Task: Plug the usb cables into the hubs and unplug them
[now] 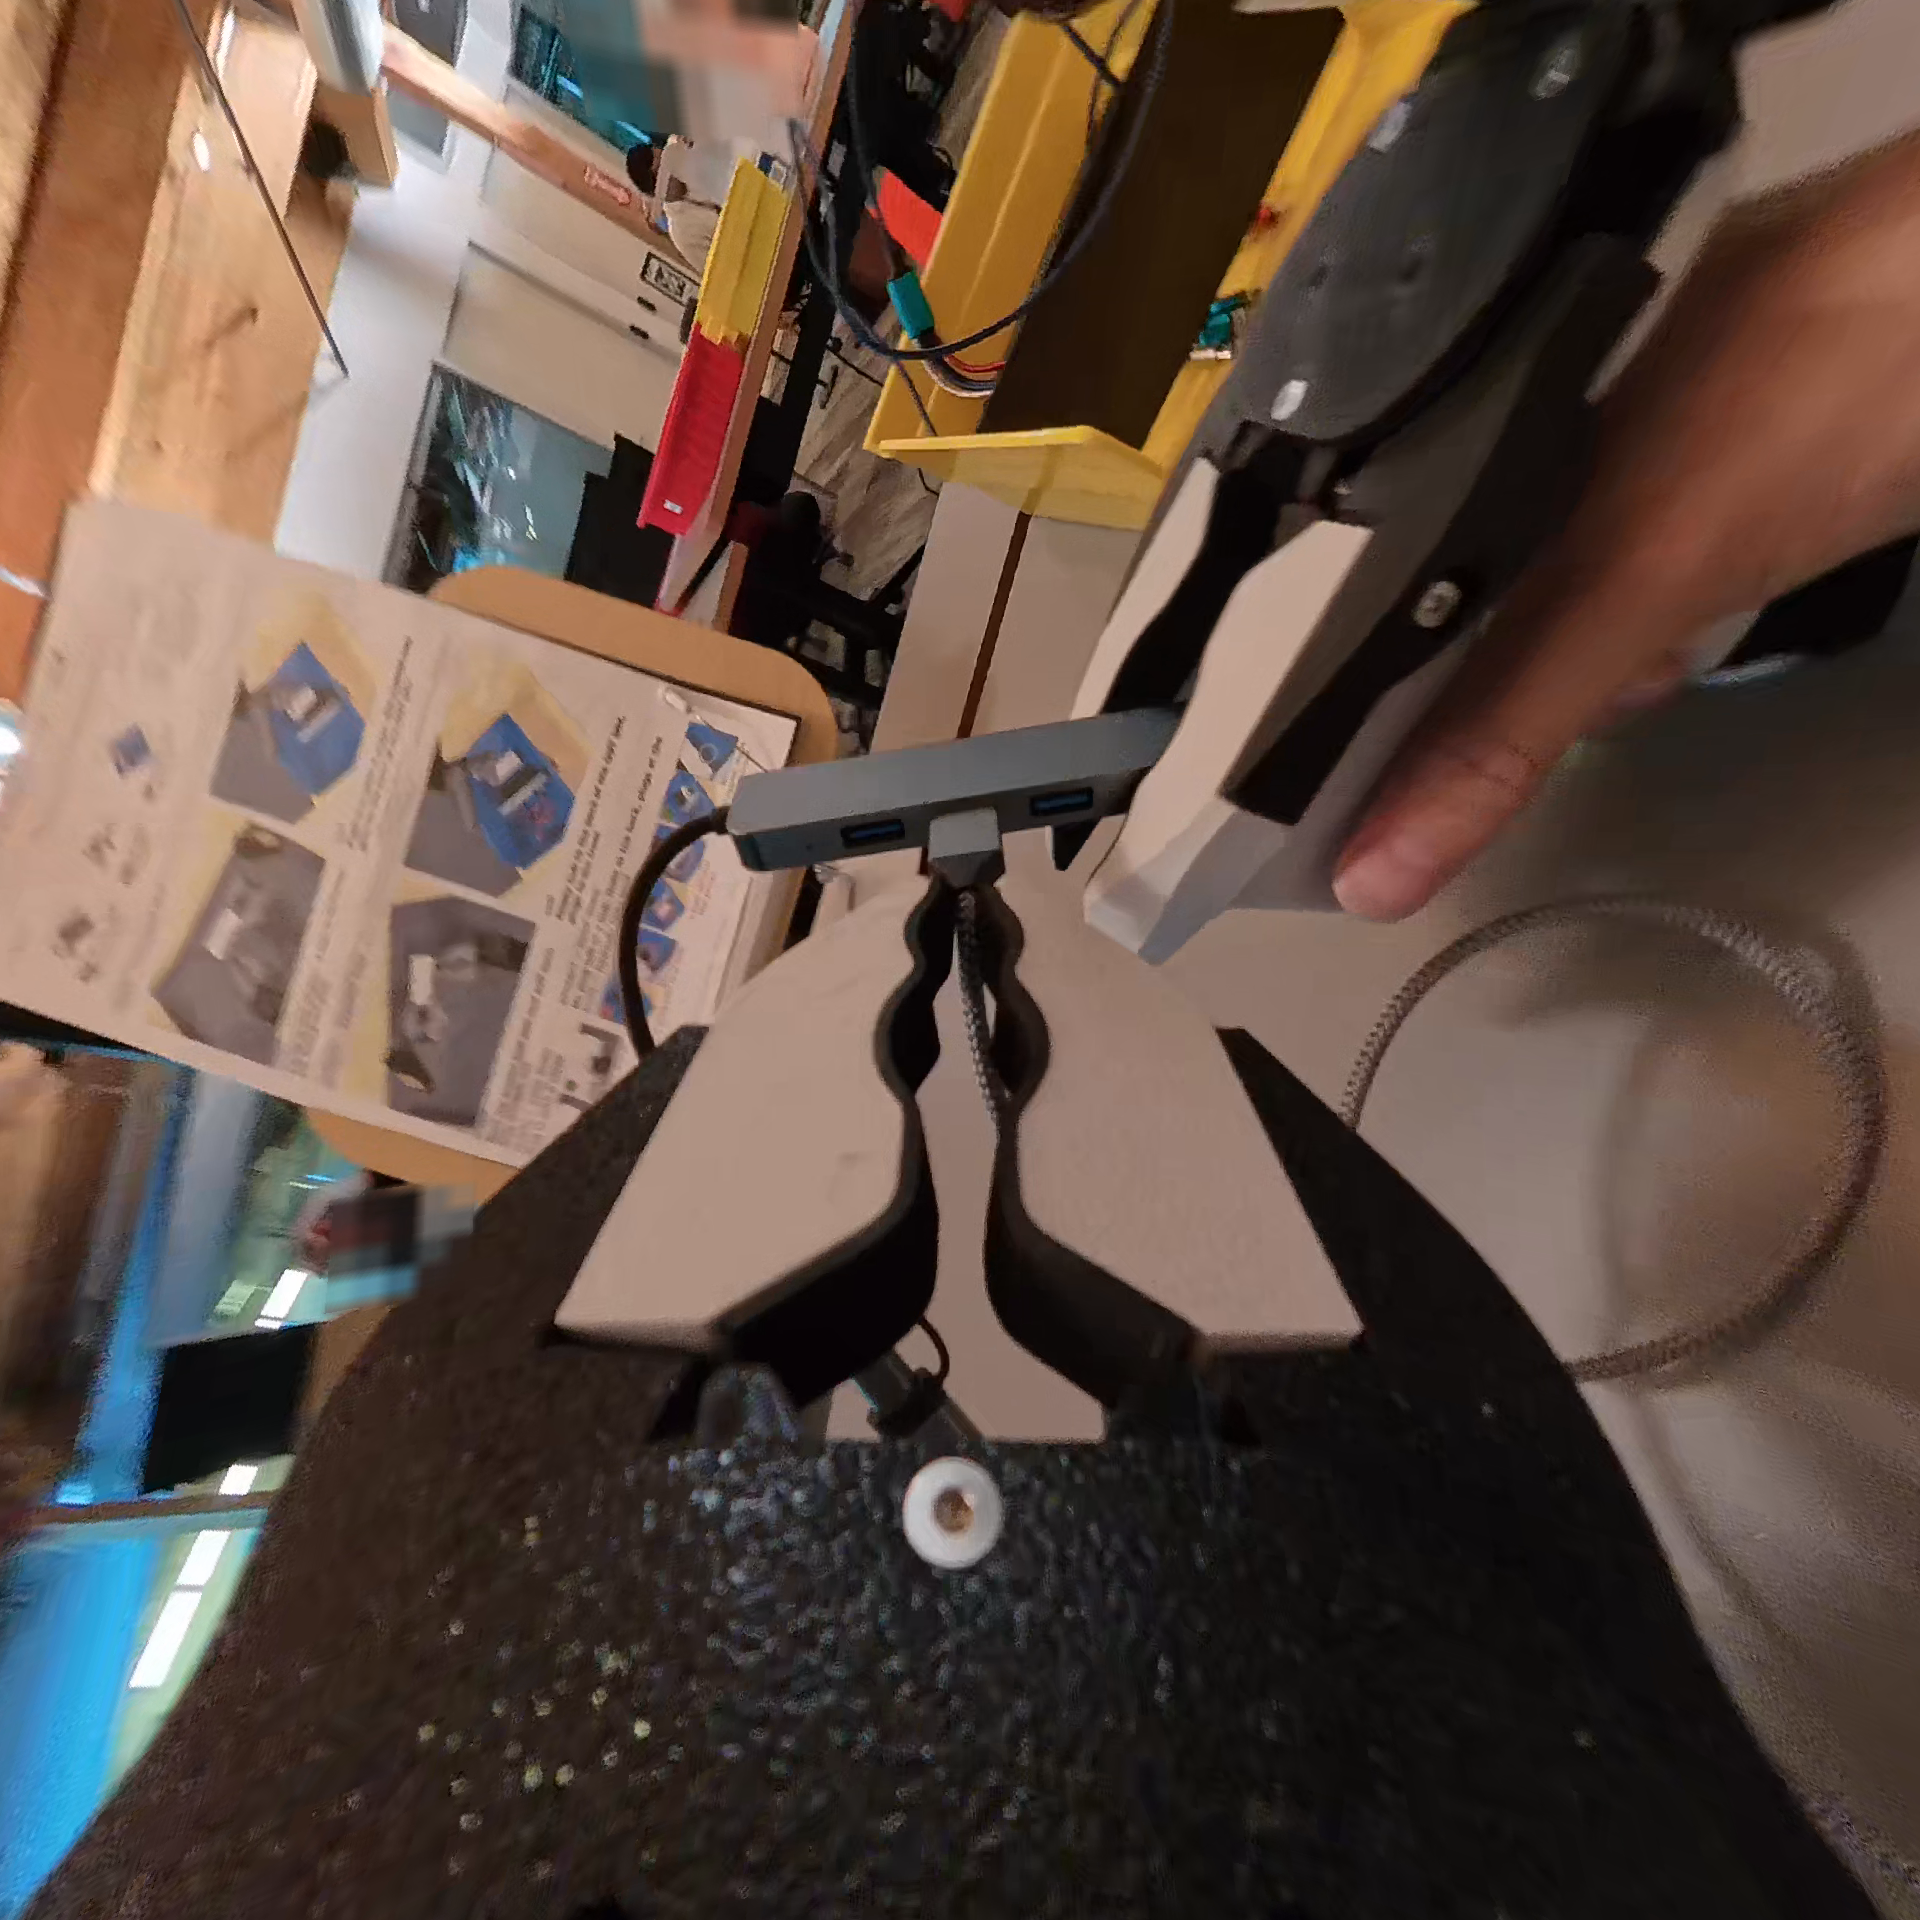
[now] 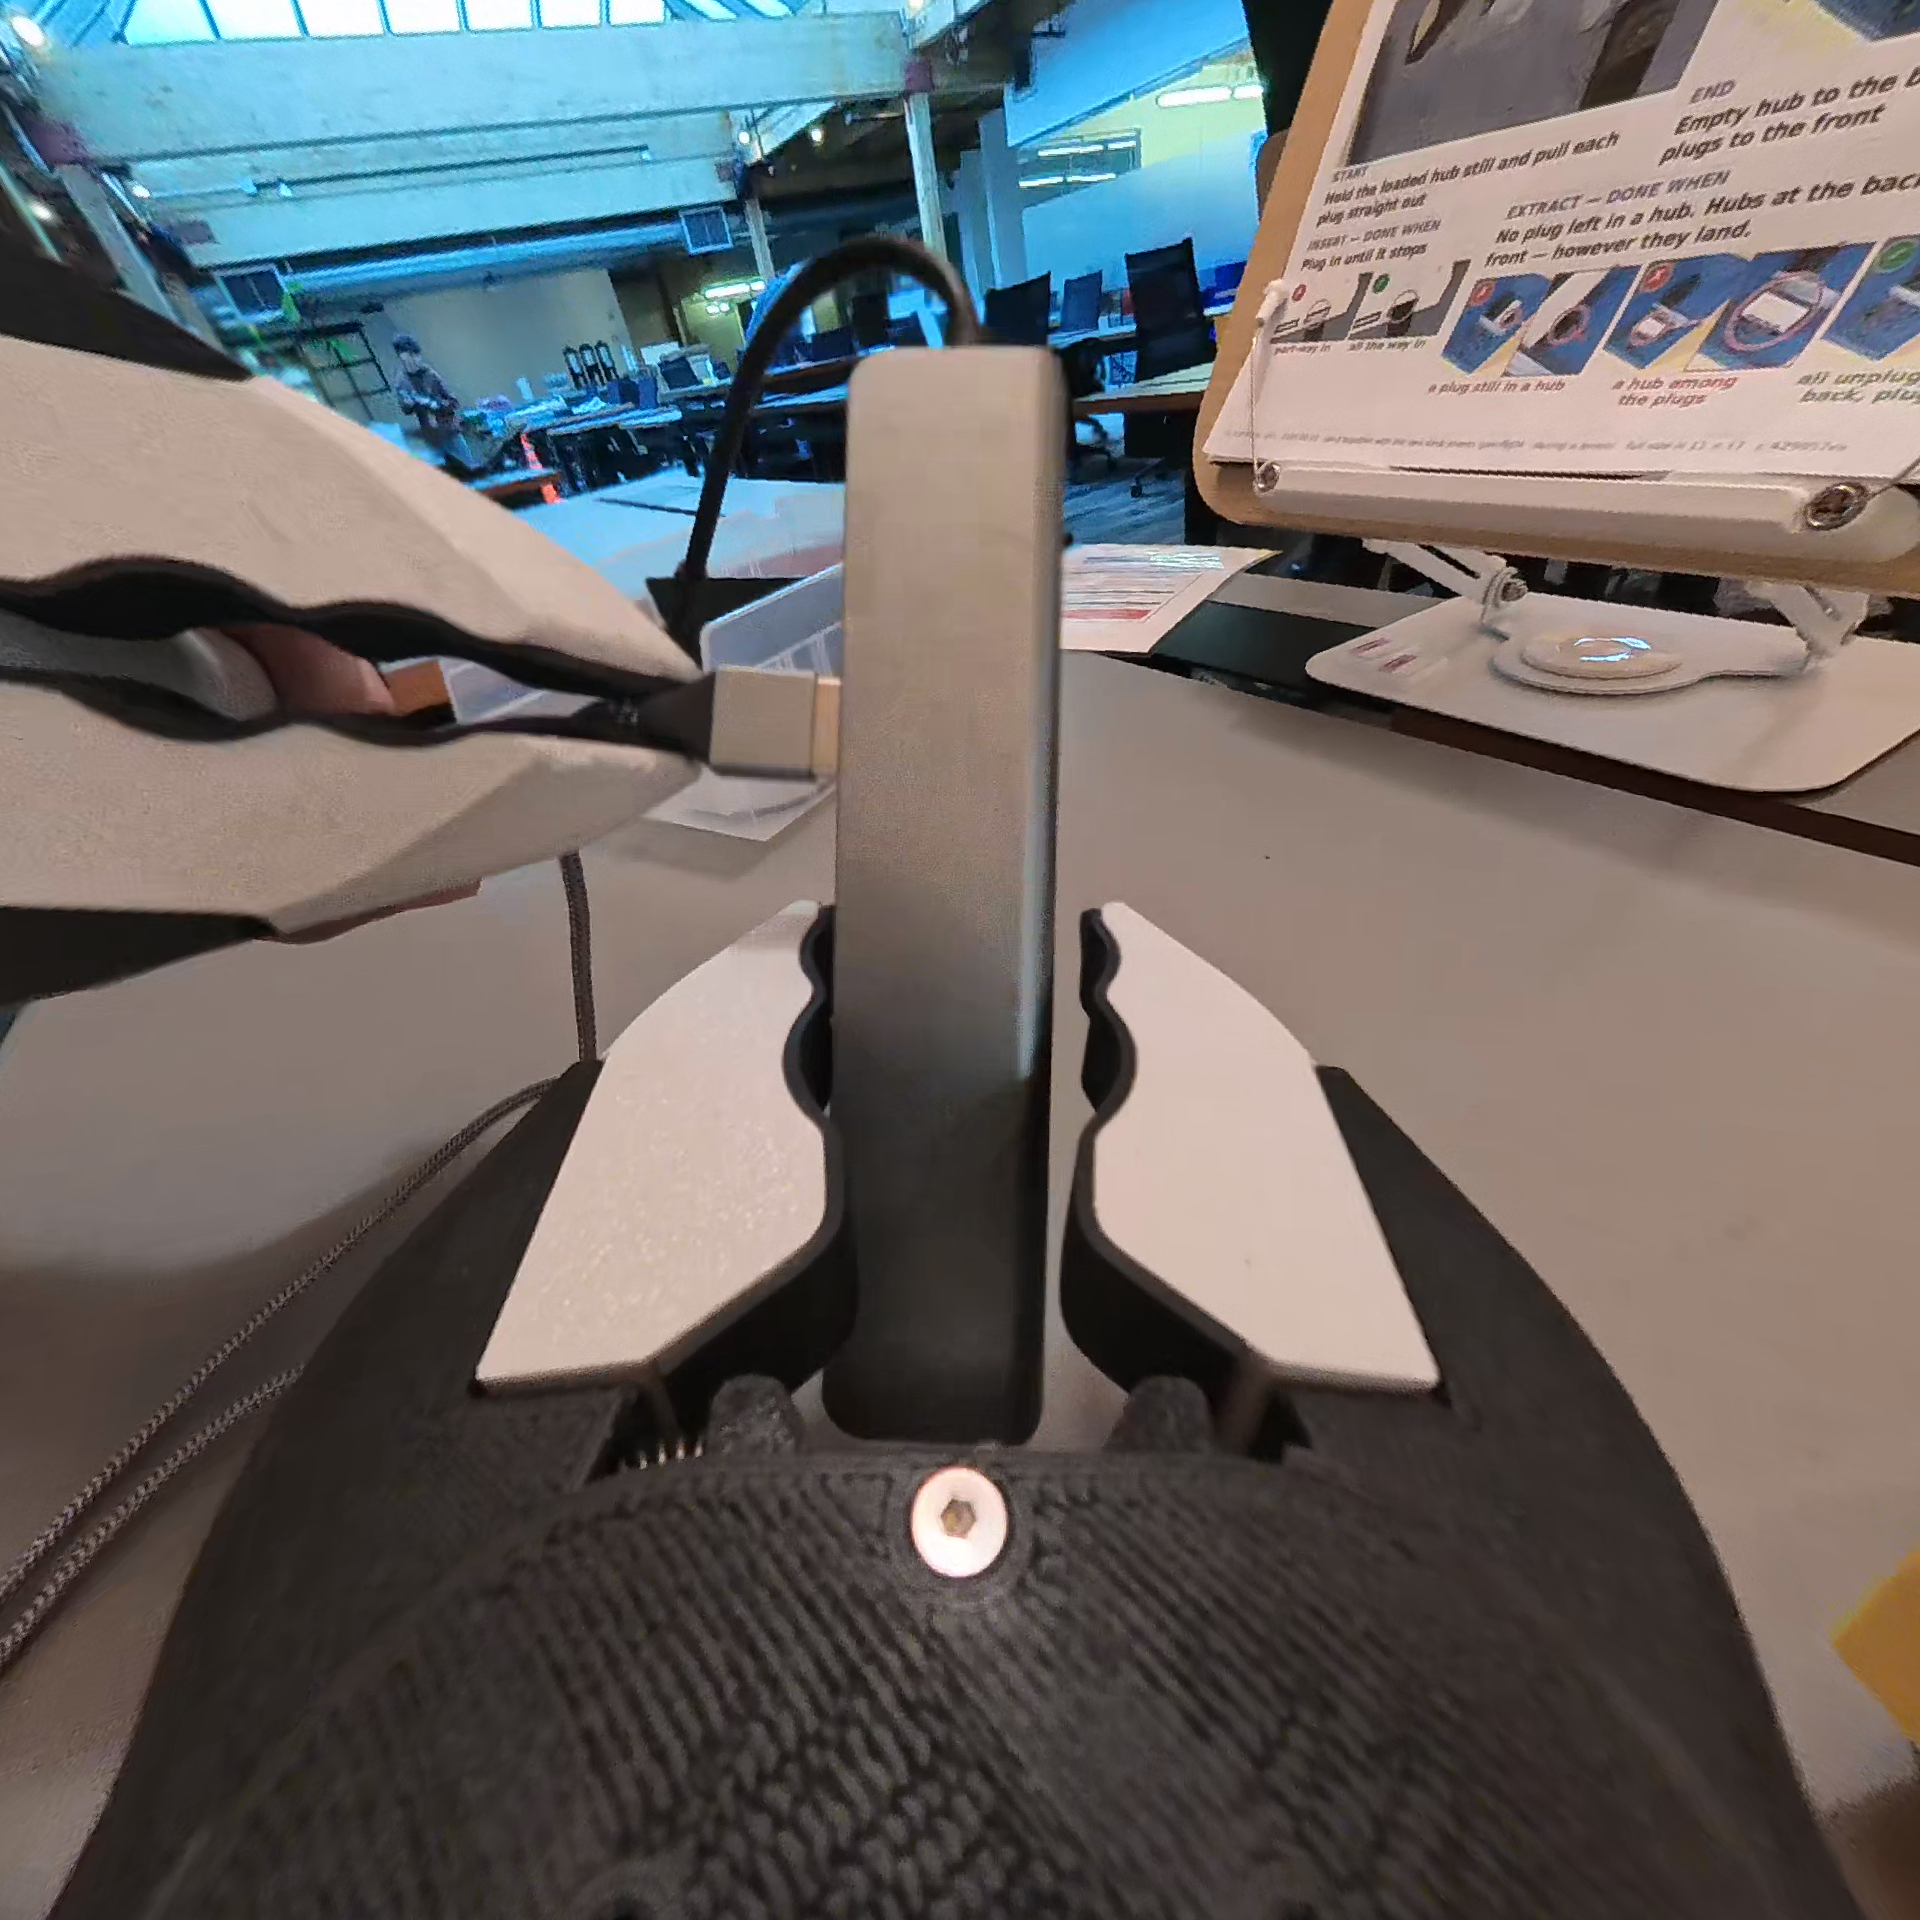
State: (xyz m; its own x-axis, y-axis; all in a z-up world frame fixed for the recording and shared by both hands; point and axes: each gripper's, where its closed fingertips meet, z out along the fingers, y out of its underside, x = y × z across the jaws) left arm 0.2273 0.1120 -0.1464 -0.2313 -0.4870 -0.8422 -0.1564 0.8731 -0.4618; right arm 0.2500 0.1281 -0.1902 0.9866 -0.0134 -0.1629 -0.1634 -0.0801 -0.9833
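Observation:
A grey USB hub (image 2: 945,727) is held up off the table, its near end between my right gripper's (image 2: 951,920) fingers. In the left wrist view the hub (image 1: 914,774) shows two blue ports, and my right gripper (image 1: 1164,753) clamps its right end. My left gripper (image 1: 968,914) is shut on a braided cable just behind its silver USB plug (image 1: 964,836). The plug meets the hub's middle port. In the right wrist view the plug (image 2: 774,722) touches the hub's left side, with a thin strip of its metal tip showing. My left gripper (image 2: 675,717) comes in from the left.
The braided cable (image 1: 1766,1039) loops over the grey table (image 2: 1455,1039). The hub's own black lead (image 2: 727,447) curls off its far end. An instruction sheet on a wooden board (image 2: 1558,312) stands on a white base (image 2: 1610,665) at back right. Yellow bins (image 1: 1039,312) stand behind. A hand (image 1: 1662,520) holds my right gripper.

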